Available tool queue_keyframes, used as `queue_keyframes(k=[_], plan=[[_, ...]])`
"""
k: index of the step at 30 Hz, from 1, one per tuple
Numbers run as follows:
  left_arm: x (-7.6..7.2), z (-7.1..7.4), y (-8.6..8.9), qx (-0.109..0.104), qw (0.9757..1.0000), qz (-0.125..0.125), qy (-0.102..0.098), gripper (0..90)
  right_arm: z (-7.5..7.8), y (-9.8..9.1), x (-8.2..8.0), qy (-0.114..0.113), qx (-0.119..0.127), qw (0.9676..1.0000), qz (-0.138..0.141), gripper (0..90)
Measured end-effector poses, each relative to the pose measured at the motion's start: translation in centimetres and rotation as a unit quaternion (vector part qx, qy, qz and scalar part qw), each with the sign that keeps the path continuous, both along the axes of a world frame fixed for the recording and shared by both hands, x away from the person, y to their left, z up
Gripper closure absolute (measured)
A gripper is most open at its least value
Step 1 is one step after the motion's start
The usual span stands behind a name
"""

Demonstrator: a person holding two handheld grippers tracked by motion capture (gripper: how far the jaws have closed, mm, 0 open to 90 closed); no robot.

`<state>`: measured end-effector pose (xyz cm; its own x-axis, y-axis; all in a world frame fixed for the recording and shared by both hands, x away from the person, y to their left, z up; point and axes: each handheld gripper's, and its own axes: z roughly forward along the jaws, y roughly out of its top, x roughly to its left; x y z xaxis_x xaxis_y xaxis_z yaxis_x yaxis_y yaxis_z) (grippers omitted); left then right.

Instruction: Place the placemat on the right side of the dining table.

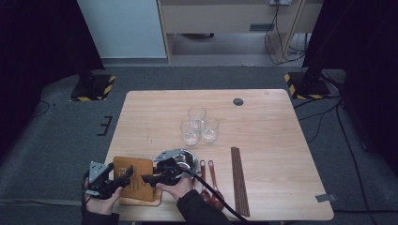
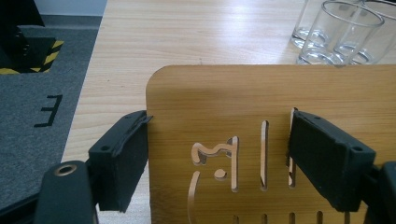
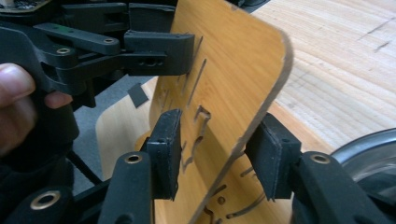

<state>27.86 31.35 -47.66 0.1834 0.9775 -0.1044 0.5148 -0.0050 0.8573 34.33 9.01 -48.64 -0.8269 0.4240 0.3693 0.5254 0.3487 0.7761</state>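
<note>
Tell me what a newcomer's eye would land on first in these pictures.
First, the wooden board with cut-out slots at the table's near left corner: the left gripper is shut on its edge and lifts it, while the right gripper straddles its other edge, jaws not yet pressing. Next come three glasses clustered mid-table. A metal bowl, two spoons and chopsticks lie along the near right.

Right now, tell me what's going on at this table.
A person is working a thin wooden board with cut-out slots at the near edge of the table, using two hand-held grippers. The left gripper is clamped on the board. The right gripper straddles the board's edge, its jaws not yet pressing on it. A second board lies flat underneath. Beside them are a metal bowl, two wooden spoons, chopsticks and three glasses.
</note>
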Motion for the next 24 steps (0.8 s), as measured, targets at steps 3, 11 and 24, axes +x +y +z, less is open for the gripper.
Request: queue_keyframes(k=[3,11,24], plan=[[-0.02,0.03,0.02,-0.002,1.0,0.001,-0.001,20.3,-0.1,0.06,-0.03,0.009,0.006,0.9999,0.003,57.8],[-0.09,0.12,0.0,-0.006,1.0,0.002,-0.005,20.3,-0.6,0.29,-0.21,0.027,0.007,0.9996,0.007,66.4],[-0.17,0.24,0.05,-0.015,0.9998,0.001,-0.012,20.4,-0.99,0.12,-0.07,0.048,0.029,0.9984,0.0,75.6]])
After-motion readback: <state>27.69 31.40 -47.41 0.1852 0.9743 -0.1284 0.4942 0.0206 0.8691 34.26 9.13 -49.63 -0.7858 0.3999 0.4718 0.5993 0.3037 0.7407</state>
